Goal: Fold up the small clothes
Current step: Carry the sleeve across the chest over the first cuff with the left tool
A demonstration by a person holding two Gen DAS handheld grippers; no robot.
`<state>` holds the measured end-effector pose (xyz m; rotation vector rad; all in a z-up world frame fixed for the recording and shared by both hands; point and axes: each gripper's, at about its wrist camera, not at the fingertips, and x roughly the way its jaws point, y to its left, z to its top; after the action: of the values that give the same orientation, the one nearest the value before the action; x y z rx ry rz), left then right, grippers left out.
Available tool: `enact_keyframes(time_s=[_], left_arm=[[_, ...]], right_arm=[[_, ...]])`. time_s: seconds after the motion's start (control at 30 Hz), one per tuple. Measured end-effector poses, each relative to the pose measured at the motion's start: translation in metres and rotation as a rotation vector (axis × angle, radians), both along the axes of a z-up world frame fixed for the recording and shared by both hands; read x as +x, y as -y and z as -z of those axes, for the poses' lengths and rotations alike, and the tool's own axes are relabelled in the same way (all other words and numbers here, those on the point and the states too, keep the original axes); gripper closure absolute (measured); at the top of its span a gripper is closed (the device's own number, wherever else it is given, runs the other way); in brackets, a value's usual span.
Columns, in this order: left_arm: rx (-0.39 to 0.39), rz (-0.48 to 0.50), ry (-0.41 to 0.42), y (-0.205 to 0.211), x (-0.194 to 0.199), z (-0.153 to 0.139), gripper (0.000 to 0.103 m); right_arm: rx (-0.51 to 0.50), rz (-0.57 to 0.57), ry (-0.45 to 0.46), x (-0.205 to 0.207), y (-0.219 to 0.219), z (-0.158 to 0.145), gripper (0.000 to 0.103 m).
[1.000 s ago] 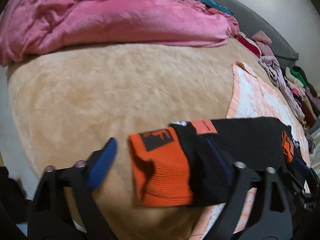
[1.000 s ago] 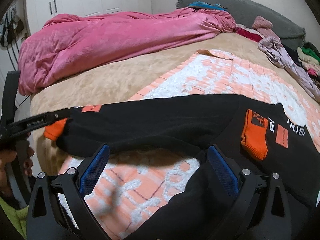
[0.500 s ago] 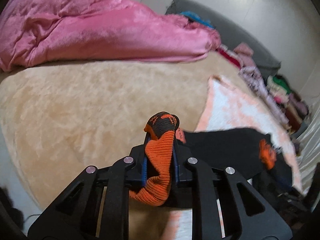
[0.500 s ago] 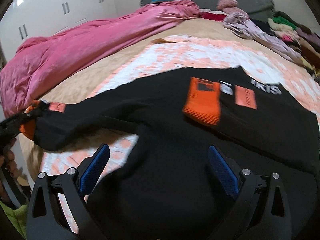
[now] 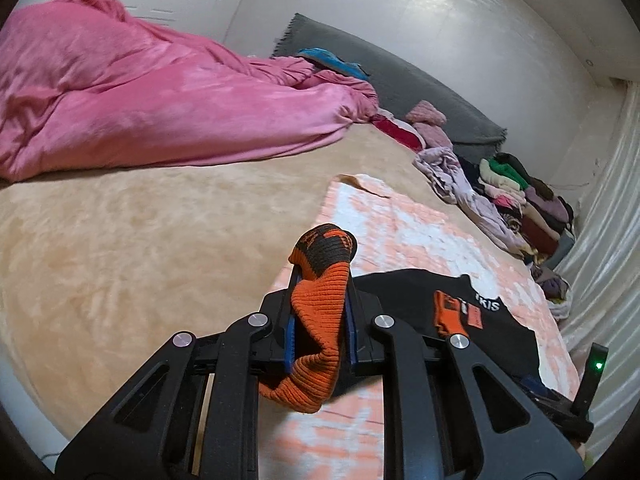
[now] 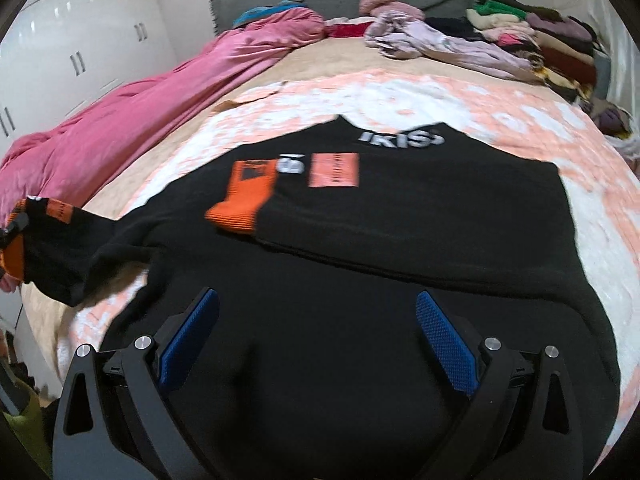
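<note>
A black sweater (image 6: pixel 400 232) with orange cuffs and white lettering lies on a pink-and-white patterned blanket (image 6: pixel 520 120). One sleeve is folded across its chest, orange cuff (image 6: pixel 244 196) up. My left gripper (image 5: pixel 320 320) is shut on the other sleeve's orange cuff (image 5: pixel 316 344), lifted off the bed; that raised sleeve (image 6: pixel 68 248) shows at the left edge of the right wrist view. My right gripper (image 6: pixel 316 344) hovers open over the sweater's lower body, nothing between its blue pads (image 6: pixel 444 344).
A pink duvet (image 5: pixel 140 92) is heaped along the far left of the beige bed (image 5: pixel 120 240). Piles of clothes (image 6: pixel 520 40) line the headboard side and the right edge. White wardrobes (image 6: pixel 72 48) stand to the left.
My left gripper closed on the orange cuff and lifted it up off the bed. My right gripper, still open, swept from the sleeve area over to the sweater's body.
</note>
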<state>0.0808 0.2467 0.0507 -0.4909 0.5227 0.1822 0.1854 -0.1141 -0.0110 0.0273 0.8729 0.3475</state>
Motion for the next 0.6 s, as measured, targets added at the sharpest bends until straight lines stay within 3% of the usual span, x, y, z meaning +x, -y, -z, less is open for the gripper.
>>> enact_keyframes(time_s=[0.3,0.6], left_arm=[[0.05,0.1,-0.005,0.06,0.026,-0.017,0.093],[0.028,0.212,-0.037,0.119,0.062,-0.005,0.093]], right_arm=[[0.054,0.075,-0.006,-0.001,0.042,0.001,0.005],[0.083,0.097,0.004,-0.006,0.067,-0.003,0.005]])
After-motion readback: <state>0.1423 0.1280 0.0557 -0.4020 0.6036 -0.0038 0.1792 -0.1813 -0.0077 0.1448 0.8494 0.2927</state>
